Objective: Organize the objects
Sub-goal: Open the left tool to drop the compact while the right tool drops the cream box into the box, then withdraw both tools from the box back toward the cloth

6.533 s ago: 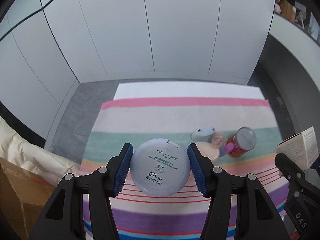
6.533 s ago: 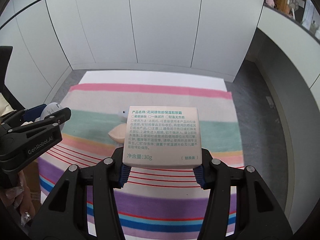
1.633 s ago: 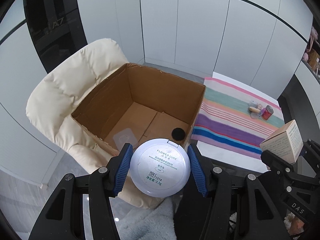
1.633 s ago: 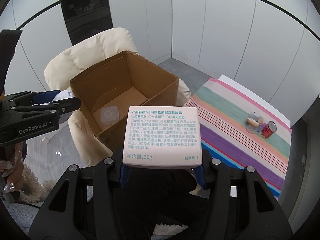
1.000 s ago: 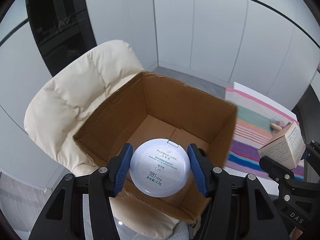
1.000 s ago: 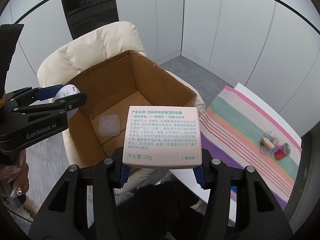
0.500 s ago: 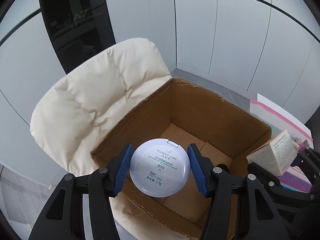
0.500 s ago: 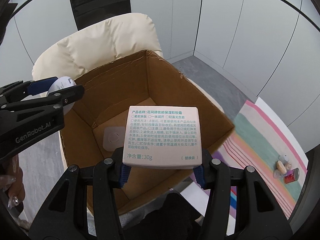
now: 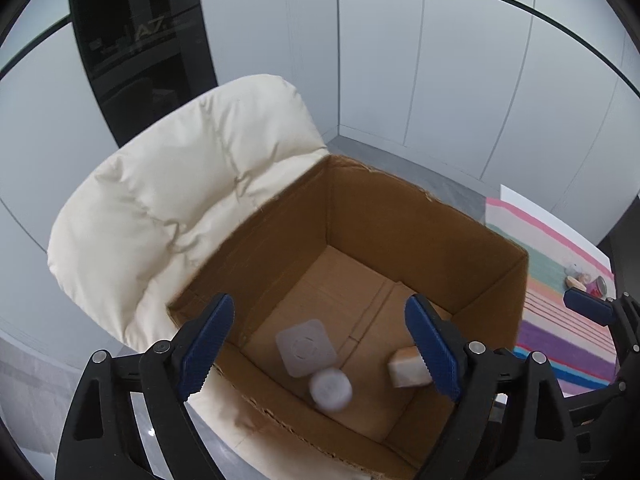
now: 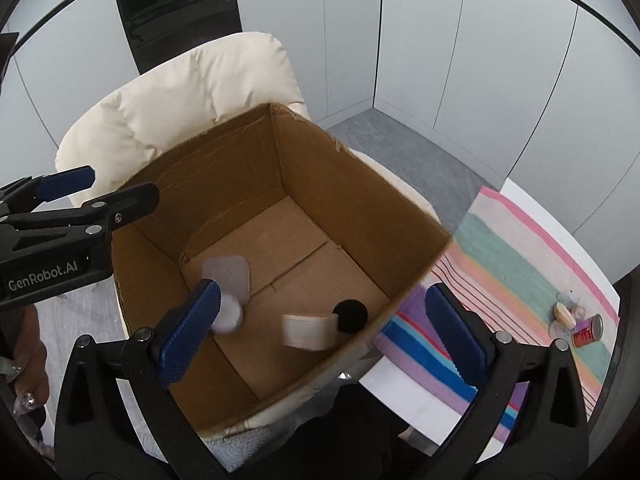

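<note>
Pale wall panels and a grey floor enclosed the scene, with a cream padded chair [image 9: 180,184] carrying an open cardboard box [image 9: 400,224] and a striped cloth [image 10: 520,264] spread on the table beside it. You held both tools above the box mouth, angled downward. Your left gripper [image 9: 320,344] was opening, with nothing between its blue pads; the round white compact [image 9: 330,391], blurred, lay low inside the box near the front wall, touching a flat clear lid [image 9: 306,347]. Your right gripper [image 10: 320,332] was likewise opening, its pads bare; the small cream carton [image 10: 308,331], also blurred, sat on or just above the box floor, touching a black disc [image 10: 351,316]. Whether either item had fully settled could not be told.

The step in hand appeared to be the release into the box. To do it well, you were best advised to keep both tools steady over the opening until the items came to rest, then lift straight up, clear of the cardboard rim. Several small items, including a red can [image 10: 586,332], remained on the cloth well apart from the box, so the task looked only partly done.
</note>
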